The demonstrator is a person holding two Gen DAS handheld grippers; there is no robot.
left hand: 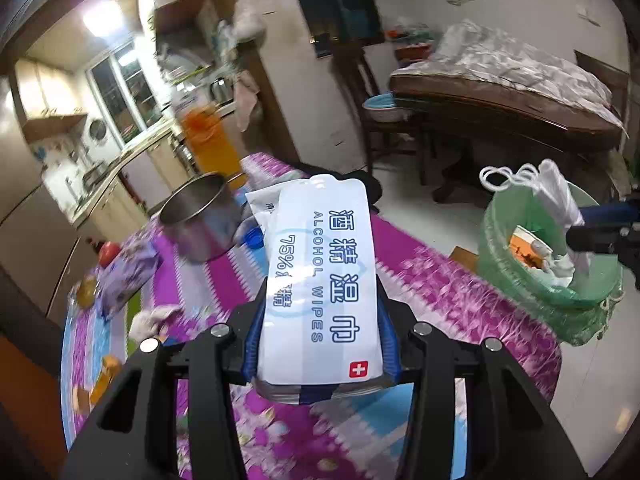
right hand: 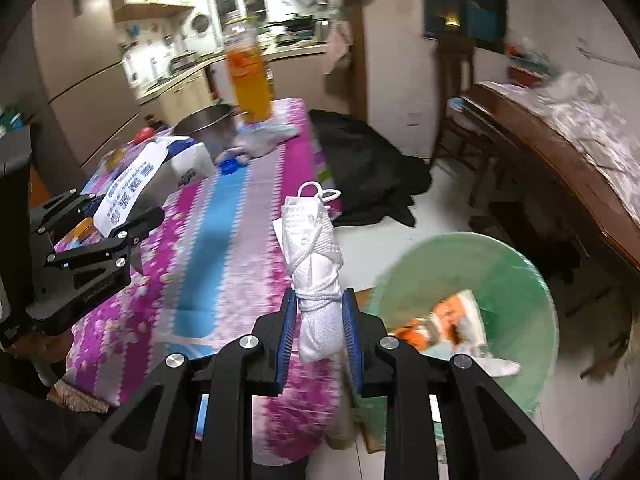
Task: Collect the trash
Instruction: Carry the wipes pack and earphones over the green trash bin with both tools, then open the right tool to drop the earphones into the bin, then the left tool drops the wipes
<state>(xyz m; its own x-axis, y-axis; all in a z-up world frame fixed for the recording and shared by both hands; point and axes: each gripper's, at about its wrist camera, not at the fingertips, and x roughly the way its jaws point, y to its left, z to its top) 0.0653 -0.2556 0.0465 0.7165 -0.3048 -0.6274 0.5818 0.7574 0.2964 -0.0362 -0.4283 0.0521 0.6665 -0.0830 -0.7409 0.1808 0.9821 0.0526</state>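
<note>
left tool (left hand: 320, 320) clamps flat white alcohol-wipes packet (left hand: 322, 280) | right tool (right hand: 319, 334) pinches rolled white face mask (right hand: 316, 264), carried toward green-lined trash bin (right hand: 516, 280) for dropping

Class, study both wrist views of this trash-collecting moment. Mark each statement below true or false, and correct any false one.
1. The left gripper holds an alcohol wipes packet. True.
2. The right gripper is open and holds nothing. False: it is shut on a rolled white mask wound with its cord.
3. The green-lined trash bin stands on the table. False: it stands on the floor beside the table.
4. A metal pot sits on the tablecloth. True.
5. The bin has nothing in it. False: orange and white trash lies inside.
</note>
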